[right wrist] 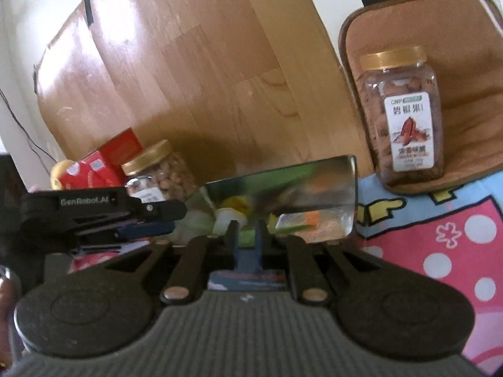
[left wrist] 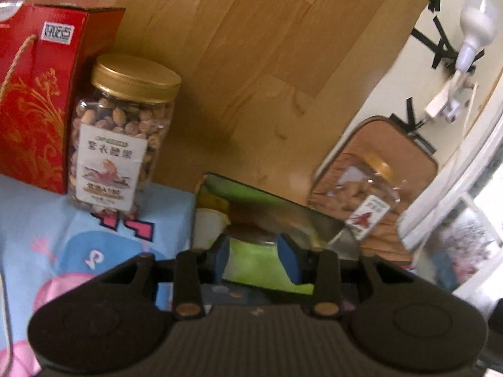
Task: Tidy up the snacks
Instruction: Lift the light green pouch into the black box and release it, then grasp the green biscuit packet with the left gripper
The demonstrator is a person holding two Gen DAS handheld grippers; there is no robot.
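Observation:
Both grippers hold one shiny green snack bag, which also shows in the right wrist view. My left gripper is shut on the bag's green lower part. My right gripper is shut on the bag's near edge; the left gripper shows at its left. A gold-lidded jar of nuts stands beside a red gift box; this jar also shows in the right wrist view. A second jar of pecans stands on a brown cushion; it shows through the bag in the left wrist view.
A wooden board leans behind the items. A cartoon-print cloth in blue and pink covers the surface. A white lamp is clamped at the right. Black tape strips mark the wall.

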